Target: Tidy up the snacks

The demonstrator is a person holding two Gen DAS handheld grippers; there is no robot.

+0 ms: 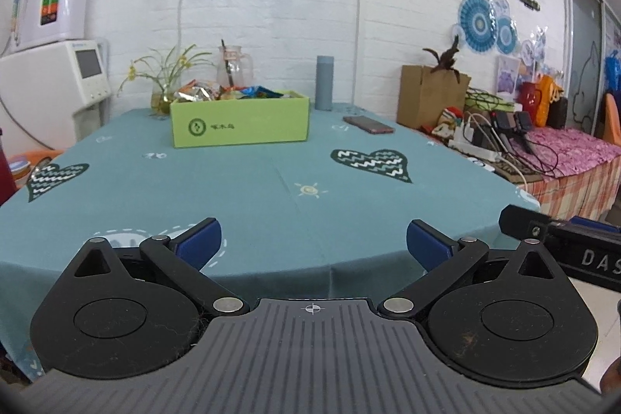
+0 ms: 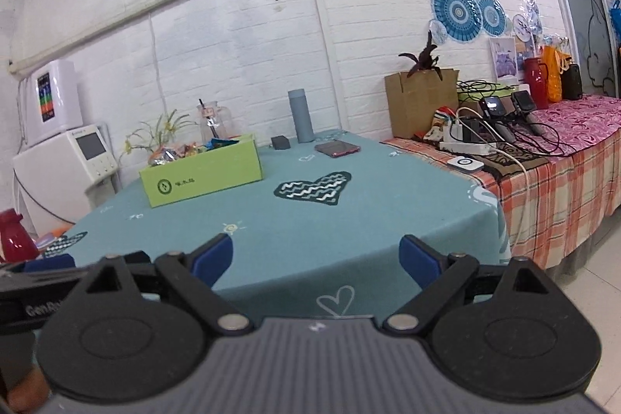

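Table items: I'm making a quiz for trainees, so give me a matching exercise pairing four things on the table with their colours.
Things:
1. box
2. bottle
3. phone
4. tablecloth

Colours:
A. teal with heart prints
B. lime green
C. dark with a pinkish edge
D. grey-blue

Pairs: 1-B, 2-D, 3-C, 4-A

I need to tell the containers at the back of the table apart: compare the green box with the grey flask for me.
The green box is low, wide and rectangular; the grey flask is a tall, slim cylinder. The green box is open-topped and heaped with snack packets; the grey flask appears closed, with nothing showing inside. The green box carries a printed logo on its front; the grey flask looks plain. Both stand upright on the teal tablecloth, apart from each other.
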